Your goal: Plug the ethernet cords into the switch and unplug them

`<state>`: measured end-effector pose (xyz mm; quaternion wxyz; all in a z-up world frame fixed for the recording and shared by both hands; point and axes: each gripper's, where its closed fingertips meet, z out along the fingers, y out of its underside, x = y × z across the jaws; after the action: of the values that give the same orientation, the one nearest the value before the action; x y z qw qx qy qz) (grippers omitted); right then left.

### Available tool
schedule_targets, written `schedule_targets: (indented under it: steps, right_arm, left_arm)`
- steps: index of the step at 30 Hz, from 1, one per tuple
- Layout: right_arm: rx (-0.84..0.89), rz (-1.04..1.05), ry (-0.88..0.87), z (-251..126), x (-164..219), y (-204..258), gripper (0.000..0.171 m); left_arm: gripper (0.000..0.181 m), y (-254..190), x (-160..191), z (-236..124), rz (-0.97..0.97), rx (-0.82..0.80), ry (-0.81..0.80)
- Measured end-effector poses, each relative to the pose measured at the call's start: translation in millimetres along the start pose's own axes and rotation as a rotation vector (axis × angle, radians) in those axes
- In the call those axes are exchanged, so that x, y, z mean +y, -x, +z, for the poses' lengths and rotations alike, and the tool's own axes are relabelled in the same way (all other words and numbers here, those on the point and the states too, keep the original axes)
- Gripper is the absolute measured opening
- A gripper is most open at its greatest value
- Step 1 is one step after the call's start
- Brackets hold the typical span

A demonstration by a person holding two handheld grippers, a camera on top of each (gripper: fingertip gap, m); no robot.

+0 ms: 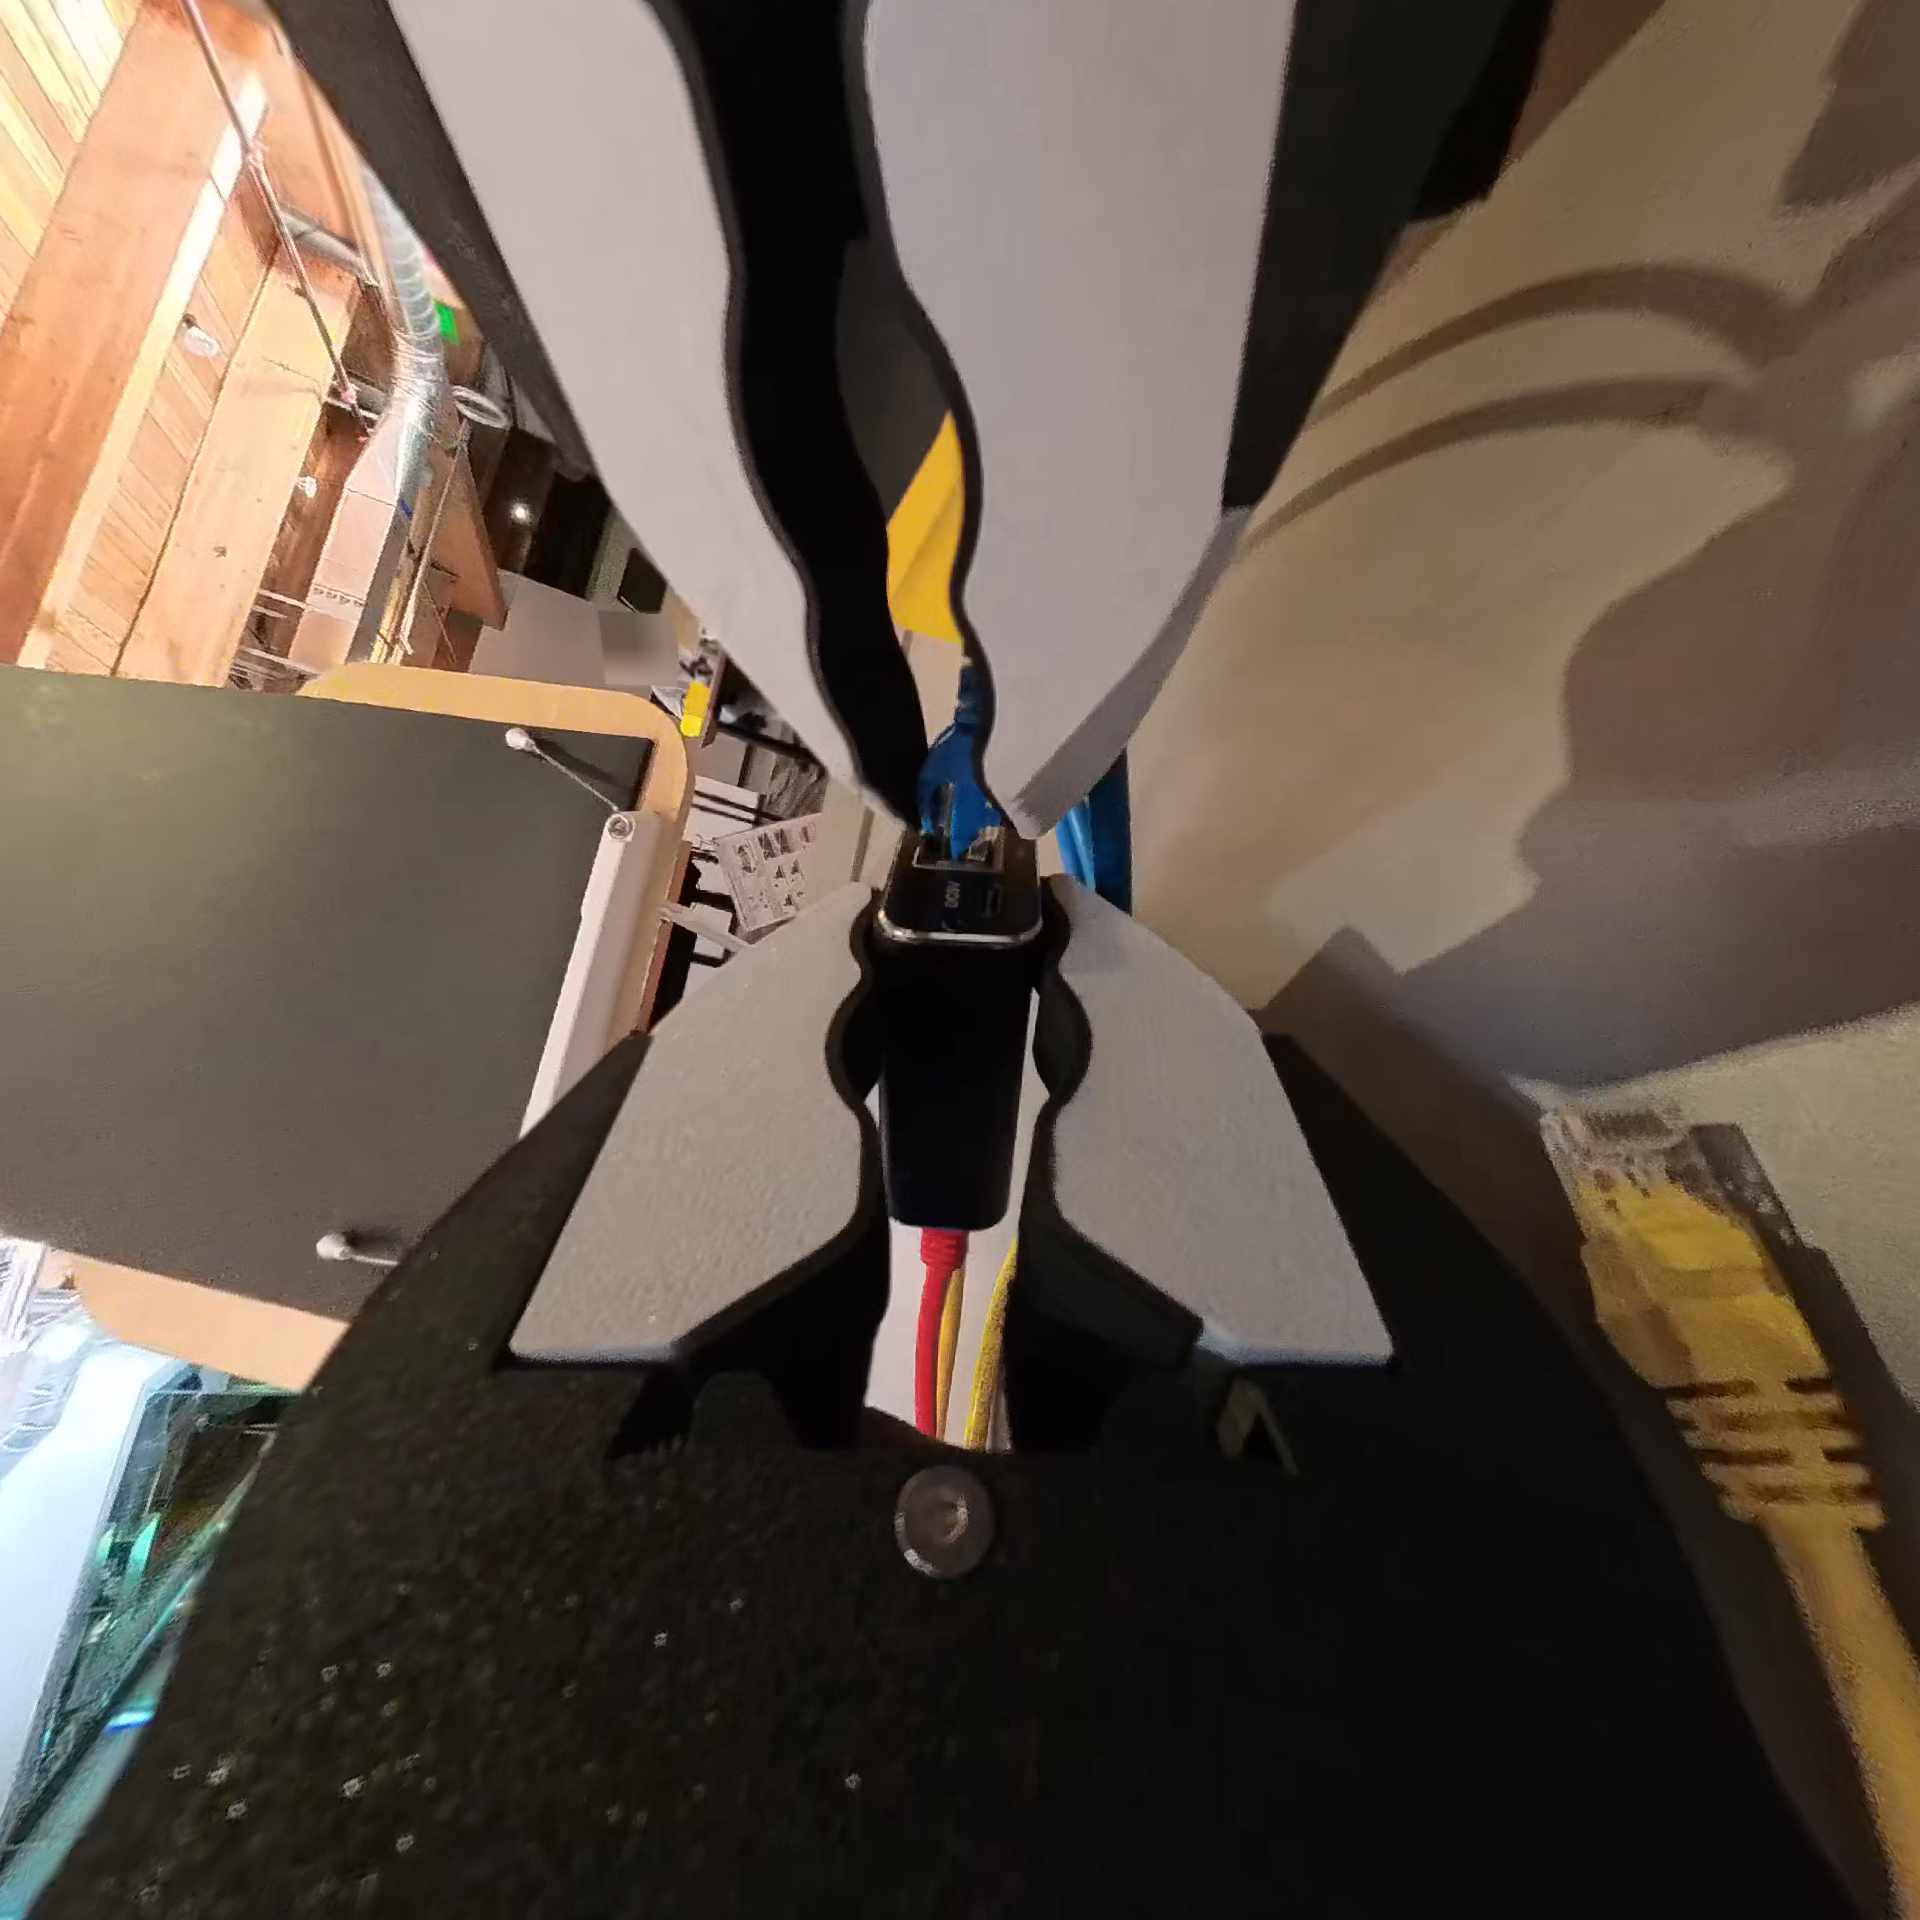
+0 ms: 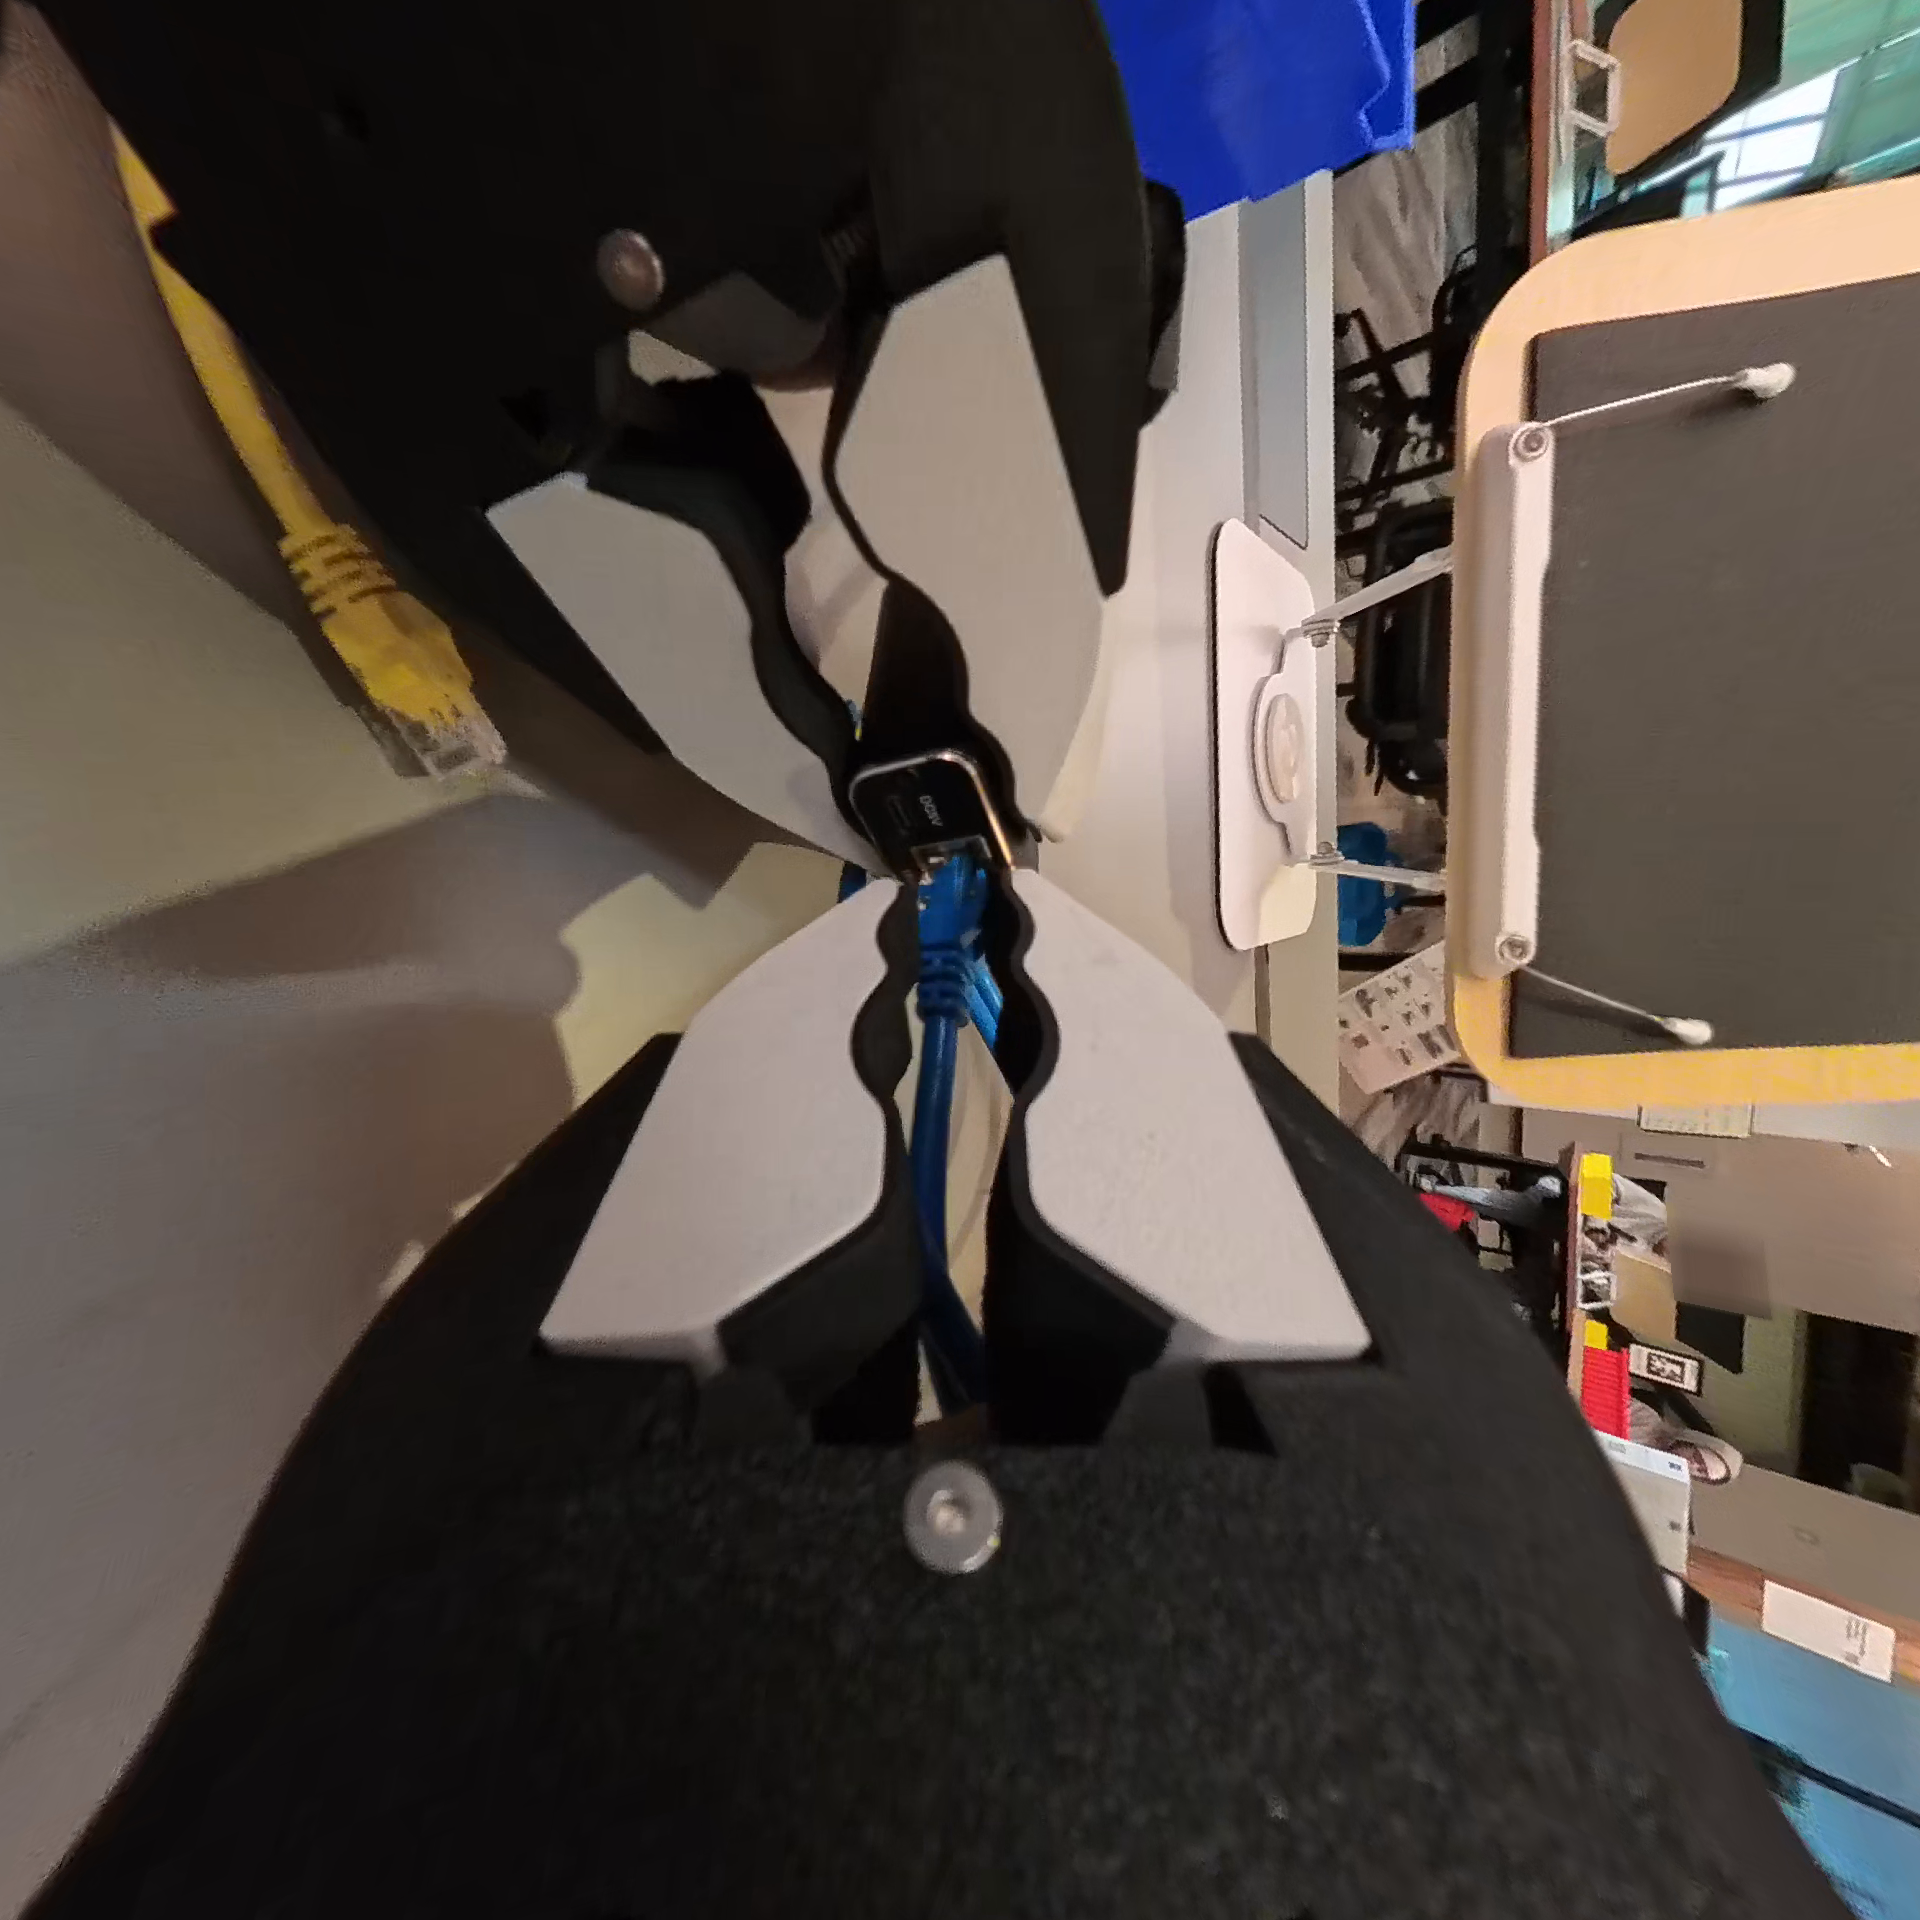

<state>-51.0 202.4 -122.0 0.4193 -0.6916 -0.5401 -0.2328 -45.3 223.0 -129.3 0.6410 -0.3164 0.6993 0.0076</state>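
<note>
The left gripper [image 1: 956, 920] pinches the single black switch [image 1: 951, 1070] between its two white fingers [image 1: 1143, 1039], held off the table, its long axis running along the fingers and its port end facing away toward the other tool. The right gripper [image 2: 951, 904] has its two fingers nearly pressed together on the one blue plug [image 2: 951, 883], whose tip sits at the mouth of a port in the switch's end face; whether it is fully seated I cannot tell. The blue cord [image 2: 945, 1101] runs back between those fingers, in line with the switch. Behind the switch one red cord [image 1: 940, 1320] is plugged in, with thin yellow strands beside it. One loose yellow plug [image 1: 1683, 1278] lies apart on the pale table [image 1: 1507, 520], to the side of the left tool.
</note>
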Motion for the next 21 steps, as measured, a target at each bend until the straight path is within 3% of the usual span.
schedule_targets:
  steps: [2,4,5,7,9,10,17,21]
  right_arm:
    - [0.021,0.007,0.013,-1,2,0,0.012]
    - [0.036,0.034,0.031,-11,13,-1,0.012]
    - [0.041,0.074,0.018,-18,18,-1,0.012]
    - [0.052,0.192,-0.044,-26,8,-6,0.012]
    - [0.039,0.208,0.009,-30,13,-7,0.012]
    - [0.06,0.198,-0.007,-34,14,-7,0.012]
    - [0.066,0.38,-0.13,-77,1,-20,0.012]
    - [-0.014,0.494,-0.144,-69,-4,8,0.013]
  left_arm:
    - [0.025,1,7,2,0.013,-0.014,0.05]
    - [0.025,18,52,6,-0.021,-0.059,0.217]
    - [0.025,32,53,3,-0.081,-0.096,0.19]
    - [0.025,37,-9,-4,-0.021,-0.168,0.012]
    - [0.025,27,-26,3,0.035,-0.191,0.043]
    - [0.025,28,-25,5,-0.025,-0.161,0.028]
    - [0.025,37,27,4,-0.129,-0.153,0.139]
    - [0.025,49,46,2,-0.191,-0.176,0.176]
